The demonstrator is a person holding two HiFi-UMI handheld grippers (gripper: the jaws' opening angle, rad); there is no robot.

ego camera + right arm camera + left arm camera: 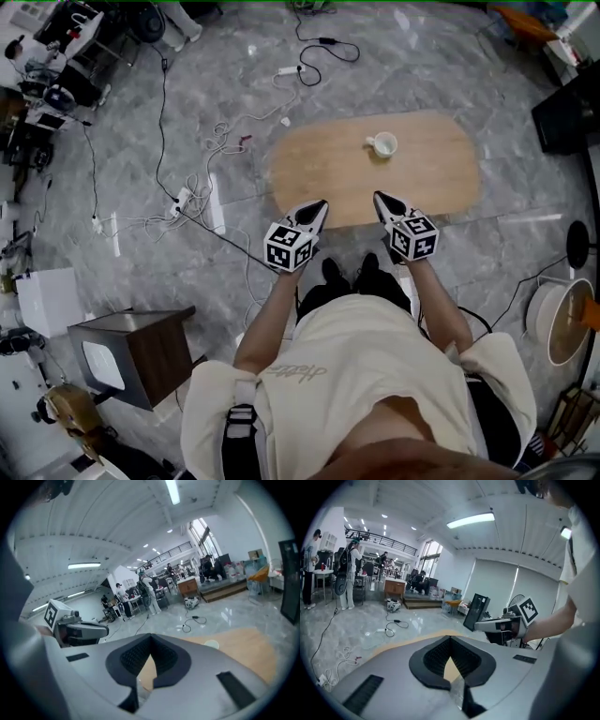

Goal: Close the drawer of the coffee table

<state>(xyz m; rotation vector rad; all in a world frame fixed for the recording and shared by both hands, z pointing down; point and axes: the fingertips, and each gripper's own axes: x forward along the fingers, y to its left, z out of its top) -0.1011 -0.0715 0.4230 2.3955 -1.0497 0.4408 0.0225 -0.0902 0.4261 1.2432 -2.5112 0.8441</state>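
The coffee table point(328, 178) is an oval light-wood top on the grey marble floor, with a white cup point(382, 145) on its far side. No drawer shows in any view. My left gripper point(321, 204) hangs over the table's near edge, jaws together, holding nothing. My right gripper point(379, 197) hovers beside it, also shut and empty. In the left gripper view the left gripper point(450, 638) points over the tabletop point(393, 645), and the right gripper point(477, 626) shows to the right. In the right gripper view the right gripper point(150, 635) faces the tabletop point(243, 644) and cup point(212, 644).
Cables and power strips point(183, 199) trail over the floor left of the table. A dark brown cabinet point(141, 352) stands at the near left. A black stand point(581, 246) and a white bucket point(553, 319) are at the right. My black shoes point(345, 274) are by the table's near edge.
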